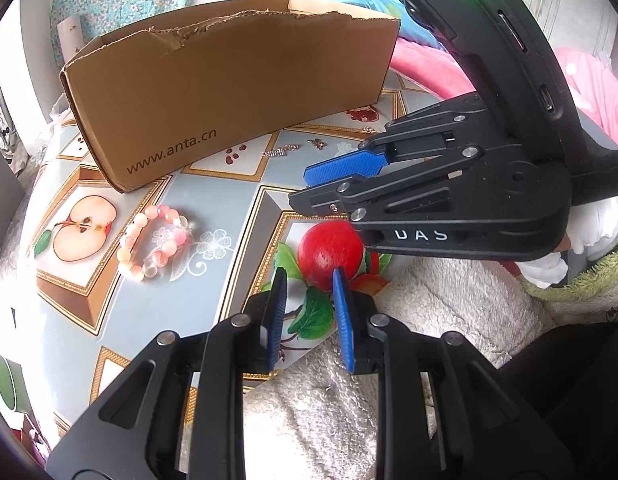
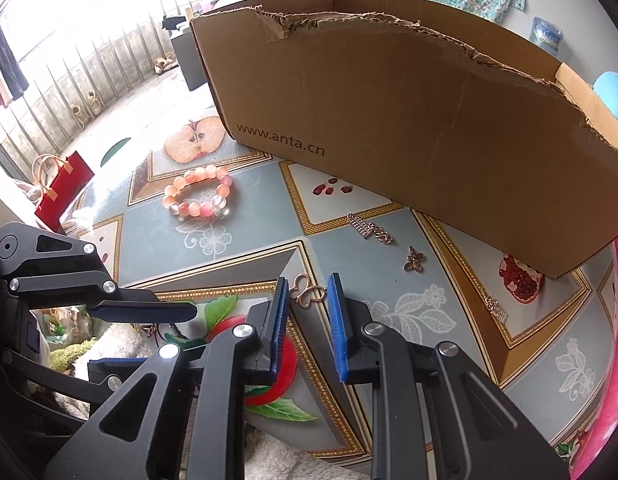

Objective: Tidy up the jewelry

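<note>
Left gripper [image 1: 307,312] has its jaws apart w/ nothing between them, hovering over the printed apple at the near edge of the table [image 1: 245,184]. Right gripper [image 2: 307,316] is likewise apart & empty; we see its blue pads either side of the rose-gold wire clasp [image 2: 307,292], not yet touching it.

L to R on the cloth: pink bead bracelet [image 2: 199,194] toward the left side, near the box's left corner. Then the small ladder charm w/ chain [image 2: 369,232] just in front of the box, the butterfly charm [image 2: 414,259] beside it, and another small charm [image 2: 496,307] near the right edge.

Handling, our guess: the clasp is light, thin, stiff wire lying flat, so prob. slippery on the glossy cloth; we'd pinch across its loops. The bracelet is heavier, likely elastic; we'd grab across one side of the ring.

Cardboard box [image 2: 409,112], torn top rim, stands along the far edge, likely the target. Tablecloth is shiny vinyl w/ fruit prints. Room: window bars at left, red gift bag [image 2: 63,192] below them, floral curtain behind.
</note>
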